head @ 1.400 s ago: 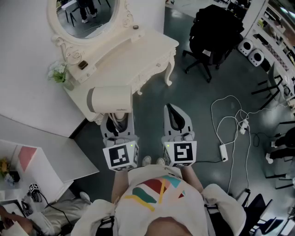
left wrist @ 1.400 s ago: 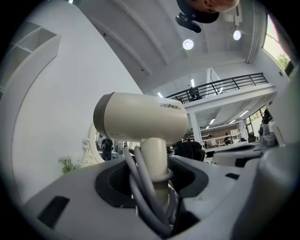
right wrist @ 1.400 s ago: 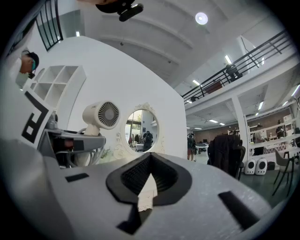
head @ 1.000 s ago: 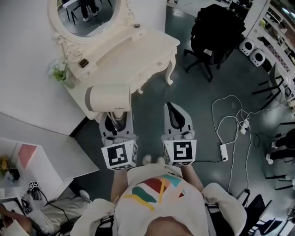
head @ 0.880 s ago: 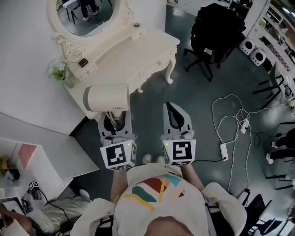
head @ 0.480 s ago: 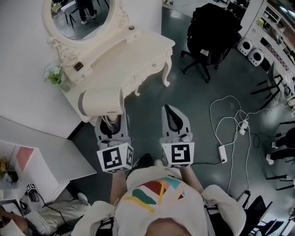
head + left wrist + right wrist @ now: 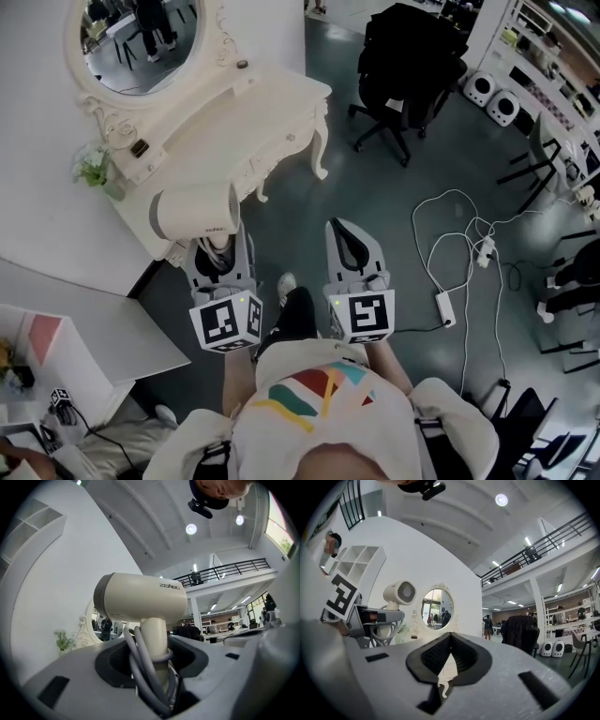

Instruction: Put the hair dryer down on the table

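A cream hair dryer (image 7: 195, 211) stands upright in my left gripper (image 7: 217, 246), which is shut on its handle. The grey cord is wound round that handle (image 7: 149, 656). Its barrel (image 7: 140, 603) lies crosswise above the jaws, over the near left corner of the white dressing table (image 7: 225, 117) and above its top. The dryer's grille end shows in the right gripper view (image 7: 399, 594). My right gripper (image 7: 349, 230) hangs over the dark floor to the right of the table, its jaws shut with nothing between them (image 7: 449, 637).
An oval mirror (image 7: 131, 42) backs the table. A small flower vase (image 7: 94, 167) and a little dark box (image 7: 140, 148) sit on its left part. A black office chair (image 7: 403, 66) stands beyond. White cables and a power strip (image 7: 443, 307) lie on the floor at right.
The person has stepped forward: a dark leg and shoe now show between the grippers. Both grippers and the dryer drifted a little left in view. The grip is unchanged.
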Tool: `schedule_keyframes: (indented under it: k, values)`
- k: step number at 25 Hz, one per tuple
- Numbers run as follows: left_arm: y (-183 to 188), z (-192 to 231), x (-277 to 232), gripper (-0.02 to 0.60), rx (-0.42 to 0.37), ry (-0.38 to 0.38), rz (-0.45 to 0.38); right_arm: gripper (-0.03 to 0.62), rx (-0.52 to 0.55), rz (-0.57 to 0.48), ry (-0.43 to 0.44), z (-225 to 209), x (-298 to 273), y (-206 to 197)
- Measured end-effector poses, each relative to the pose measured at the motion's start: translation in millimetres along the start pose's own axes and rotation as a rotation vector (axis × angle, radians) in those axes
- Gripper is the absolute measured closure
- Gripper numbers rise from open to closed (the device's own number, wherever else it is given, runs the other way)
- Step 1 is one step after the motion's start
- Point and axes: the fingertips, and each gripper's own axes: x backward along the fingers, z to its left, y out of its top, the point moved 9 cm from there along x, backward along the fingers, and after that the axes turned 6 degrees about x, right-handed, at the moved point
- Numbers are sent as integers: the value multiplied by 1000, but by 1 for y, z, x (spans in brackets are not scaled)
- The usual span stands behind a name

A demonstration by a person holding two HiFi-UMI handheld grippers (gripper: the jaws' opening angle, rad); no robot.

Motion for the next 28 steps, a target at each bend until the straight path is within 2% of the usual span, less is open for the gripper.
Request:
schedule_keyframes:
  k: [4, 9, 14, 19, 28]
  values:
    - [0, -11, -10, 382, -28, -26, -30, 594, -1, 10, -6, -12, -2, -5]
    - [-3, -9, -34, 382, -25, -57, -57, 594, 33, -21, -10, -16, -21, -8]
    - [0, -8, -53, 382, -46, -66, -90, 594, 52, -44, 3, -23, -48, 2]
    - [-3, -3, -63, 382, -49, -50, -94, 594, 86, -103, 27, -25, -75, 16]
    - [-10, 5, -92, 382, -37, -36, -79, 594, 64, -73, 56, -30, -103, 2]
